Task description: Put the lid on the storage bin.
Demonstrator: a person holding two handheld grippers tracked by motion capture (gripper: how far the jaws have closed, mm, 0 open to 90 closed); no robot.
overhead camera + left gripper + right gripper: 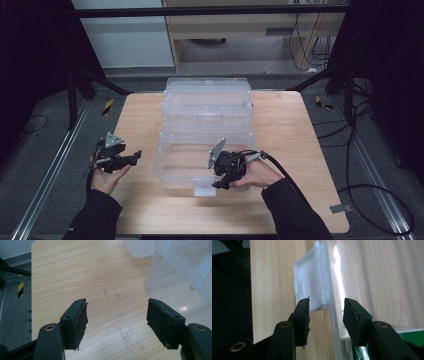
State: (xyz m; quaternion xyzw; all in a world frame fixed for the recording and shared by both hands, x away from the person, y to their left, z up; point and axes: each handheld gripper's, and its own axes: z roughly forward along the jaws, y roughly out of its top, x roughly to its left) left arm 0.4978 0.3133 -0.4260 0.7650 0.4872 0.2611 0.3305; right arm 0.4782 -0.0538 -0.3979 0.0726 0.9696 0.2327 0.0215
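A: Where is the thing to work on?

B: The clear plastic box (205, 145) stands in the middle of the high view, on the wooden table (285, 130). Its white latch (205, 188) is on the near wall, at the lower centre of the frame.

A: And the right gripper (223, 184)?

B: In the right gripper view its jaws stand half narrow, one on each side of the latch (312, 287) and the box rim (331, 315). I see a small gap at both pads, so I judge they do not press yet.

A: How to do it well?

B: I think the pads should go a little deeper over the latch, stay square to the rim, then close slowly, so the flap does not slip out.

A: The left gripper (131, 157)?

B: At the left of the high view, jaws wide, nothing between them, only table (100, 277) under it. It could steady the box if that slides.
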